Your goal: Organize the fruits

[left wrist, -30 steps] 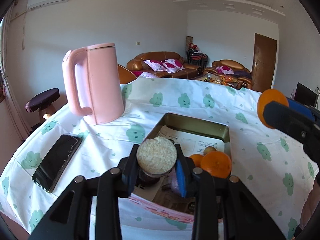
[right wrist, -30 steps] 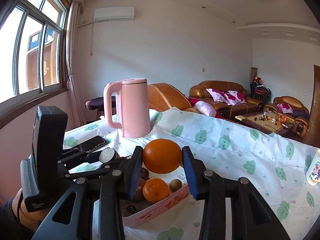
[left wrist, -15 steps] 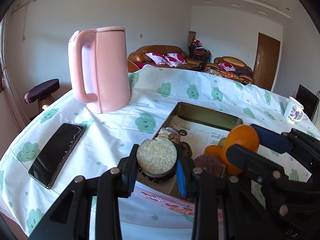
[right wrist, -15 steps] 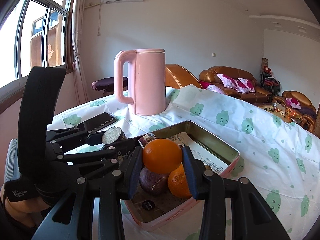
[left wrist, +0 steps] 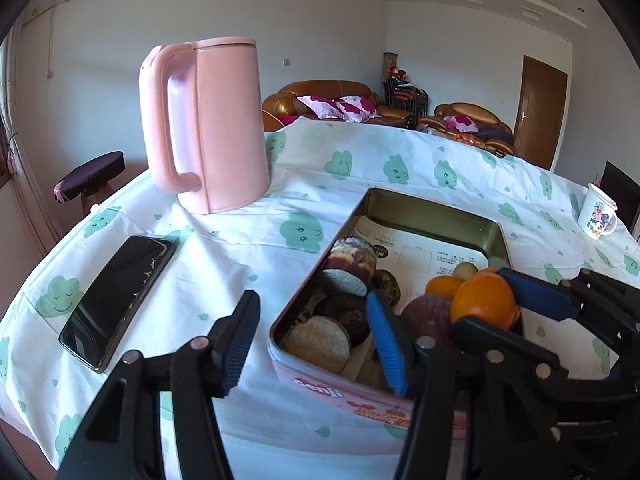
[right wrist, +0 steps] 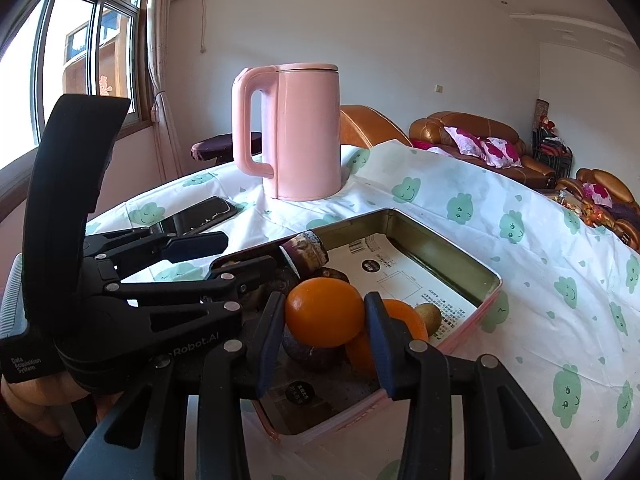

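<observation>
Lowering the orange, held in the right gripper, gently into the tin; left gripper jaws opening, empty.

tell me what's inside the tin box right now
Inside the tin box: printed paper, cut dark fruit halves, oranges, a purple fruit. Grippers hide its near right corner.

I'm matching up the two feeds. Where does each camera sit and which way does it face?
Left wrist: on the left gripper, angled down at the tin box; its opening fingers, nothing between them.
Right wrist: on the right gripper, pads on the orange over the box.
Shared: box, pink kettle, phone, each other's gripper.
</observation>
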`<act>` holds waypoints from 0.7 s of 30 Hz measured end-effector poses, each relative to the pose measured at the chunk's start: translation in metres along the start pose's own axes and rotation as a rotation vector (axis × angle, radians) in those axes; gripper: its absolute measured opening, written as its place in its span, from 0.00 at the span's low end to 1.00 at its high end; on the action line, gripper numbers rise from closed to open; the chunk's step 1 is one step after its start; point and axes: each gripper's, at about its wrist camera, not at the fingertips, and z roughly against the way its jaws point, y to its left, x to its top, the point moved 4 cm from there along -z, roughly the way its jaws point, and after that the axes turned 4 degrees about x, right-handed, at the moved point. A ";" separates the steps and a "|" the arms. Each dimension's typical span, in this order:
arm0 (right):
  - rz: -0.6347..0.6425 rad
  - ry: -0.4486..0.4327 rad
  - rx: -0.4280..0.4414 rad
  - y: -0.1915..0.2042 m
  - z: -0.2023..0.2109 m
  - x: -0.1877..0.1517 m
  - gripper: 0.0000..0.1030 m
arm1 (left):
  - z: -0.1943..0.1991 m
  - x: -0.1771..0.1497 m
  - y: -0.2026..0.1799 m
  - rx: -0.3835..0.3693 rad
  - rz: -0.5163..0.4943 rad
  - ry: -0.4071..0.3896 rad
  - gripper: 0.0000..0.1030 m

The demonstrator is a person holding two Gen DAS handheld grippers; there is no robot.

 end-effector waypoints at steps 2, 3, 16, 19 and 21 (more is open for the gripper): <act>0.007 -0.002 -0.008 0.001 0.002 0.000 0.48 | 0.001 -0.001 0.002 -0.004 0.005 -0.001 0.59; 0.006 -0.003 -0.008 0.001 0.002 0.000 0.49 | 0.002 -0.001 0.002 -0.004 0.005 -0.002 0.59; -0.063 -0.071 -0.021 -0.014 0.044 0.000 0.66 | 0.042 0.011 0.006 0.005 0.032 -0.106 0.94; -0.064 -0.092 -0.061 -0.018 0.057 -0.001 0.66 | 0.049 0.013 0.000 -0.005 0.025 -0.121 0.95; -0.064 -0.105 -0.094 -0.023 0.065 -0.002 0.66 | 0.053 0.013 -0.005 -0.012 0.022 -0.128 0.95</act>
